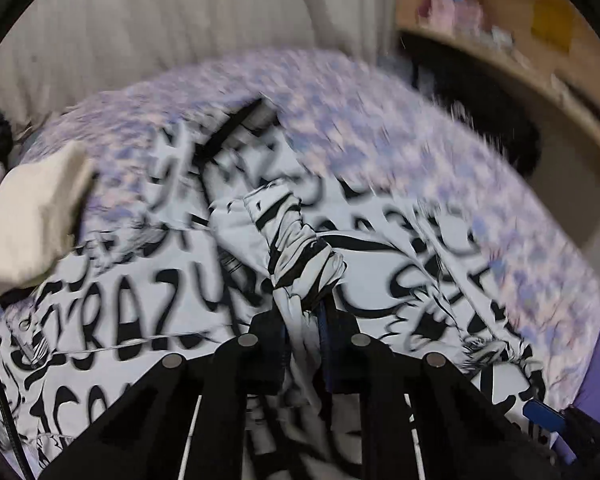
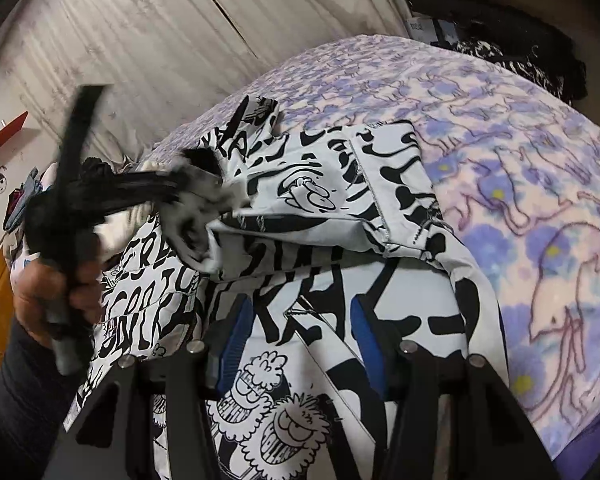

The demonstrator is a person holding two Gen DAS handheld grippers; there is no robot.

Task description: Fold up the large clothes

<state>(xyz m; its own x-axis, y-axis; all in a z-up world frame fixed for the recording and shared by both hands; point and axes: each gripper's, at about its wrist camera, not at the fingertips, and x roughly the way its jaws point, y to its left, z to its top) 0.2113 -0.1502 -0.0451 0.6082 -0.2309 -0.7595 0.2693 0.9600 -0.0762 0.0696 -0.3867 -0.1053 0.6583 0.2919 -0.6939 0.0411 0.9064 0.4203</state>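
The black-and-white printed garment [image 2: 324, 216] lies spread on a bed with a purple flowered blanket [image 2: 520, 184]. The left gripper [image 1: 302, 320] has its jaws closed on a bunched fold of the cloth. The right gripper [image 2: 296, 320] stands with jaws apart over the cloth, holding nothing. A cream folded cloth [image 1: 32, 216] lies near the garment's far left edge; a curtain [image 2: 140, 40] hangs behind the bed.

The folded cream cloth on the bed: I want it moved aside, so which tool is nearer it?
Left. The left tool, shut on the printed shirt, is beside the cream cloth; the right tool hangs open farther off.
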